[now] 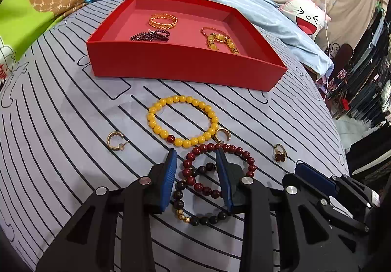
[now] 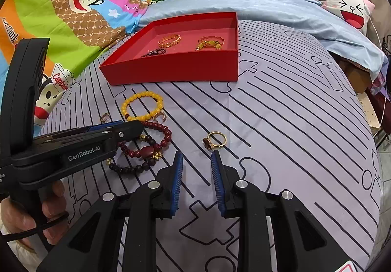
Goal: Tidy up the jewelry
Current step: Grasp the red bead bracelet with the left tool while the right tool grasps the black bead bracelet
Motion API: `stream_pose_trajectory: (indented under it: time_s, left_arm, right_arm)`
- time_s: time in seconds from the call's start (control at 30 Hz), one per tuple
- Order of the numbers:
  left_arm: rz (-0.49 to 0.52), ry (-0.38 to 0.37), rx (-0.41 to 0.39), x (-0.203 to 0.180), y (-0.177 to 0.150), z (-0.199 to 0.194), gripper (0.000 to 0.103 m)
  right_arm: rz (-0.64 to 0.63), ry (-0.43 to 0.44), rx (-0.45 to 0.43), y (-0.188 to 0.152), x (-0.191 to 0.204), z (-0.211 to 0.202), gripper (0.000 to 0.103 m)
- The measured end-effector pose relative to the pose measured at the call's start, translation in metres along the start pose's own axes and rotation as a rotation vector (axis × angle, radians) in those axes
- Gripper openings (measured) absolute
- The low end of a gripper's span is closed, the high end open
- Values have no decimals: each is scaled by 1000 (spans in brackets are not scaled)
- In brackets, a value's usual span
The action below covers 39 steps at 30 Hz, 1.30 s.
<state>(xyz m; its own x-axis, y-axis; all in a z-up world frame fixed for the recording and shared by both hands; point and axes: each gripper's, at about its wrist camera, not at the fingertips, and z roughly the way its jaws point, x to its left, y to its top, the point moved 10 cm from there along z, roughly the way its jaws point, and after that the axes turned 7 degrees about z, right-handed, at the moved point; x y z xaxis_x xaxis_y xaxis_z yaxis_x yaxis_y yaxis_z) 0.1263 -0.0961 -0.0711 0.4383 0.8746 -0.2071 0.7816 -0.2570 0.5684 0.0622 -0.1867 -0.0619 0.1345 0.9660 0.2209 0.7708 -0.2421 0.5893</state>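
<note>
- While both tools hung low over the striped bedspread (image 2: 281, 105), the left gripper (image 1: 196, 162) pointed steeply down at the dark red bead bracelet (image 1: 244, 157), which lay on the bed just in front of it, overlapping a darker bead bracelet (image 1: 178, 195).
- Its jaws stood partly apart, straddling the near-left arc of the red loop, pressing on nothing that I could see.
- The loop lay flat, stretching a little to the right of those jaws, so the left hand (image 2: 52, 211) was clearly the nearer one for it.
- The right gripper (image 2: 196, 162) hovered beside it, jaws also partly apart and empty, aimed at the gold ring (image 2: 215, 141) lying just beyond its tips, a touch to the right.
- Further off sat the yellow bead bracelet (image 1: 156, 110), with one hoop earring (image 1: 114, 141) to its left and another touching its right edge.
- Beyond lay the red tray (image 1: 185, 71), already holding a gold bangle (image 1: 163, 20) and two other pieces.
- I judged the next move to be a closing on the red beads.
</note>
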Motion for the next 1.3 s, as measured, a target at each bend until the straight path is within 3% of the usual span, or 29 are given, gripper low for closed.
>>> stream_pose_trajectory:
  time_s: [0.17,0.8,1.3]
  left_arm:
    - [-1,-25,5,2,-2,1,8]
    - [-28,12,-55,31,-5,-41,8]
    - [-49,18,-34,42,-15,-35,8]
  right_arm:
    - [-3,9,9,-2,3,4,25]
    - [-40,83,38,-9,44,17,25]
    - [-93,104,71,-15,76,34,23]
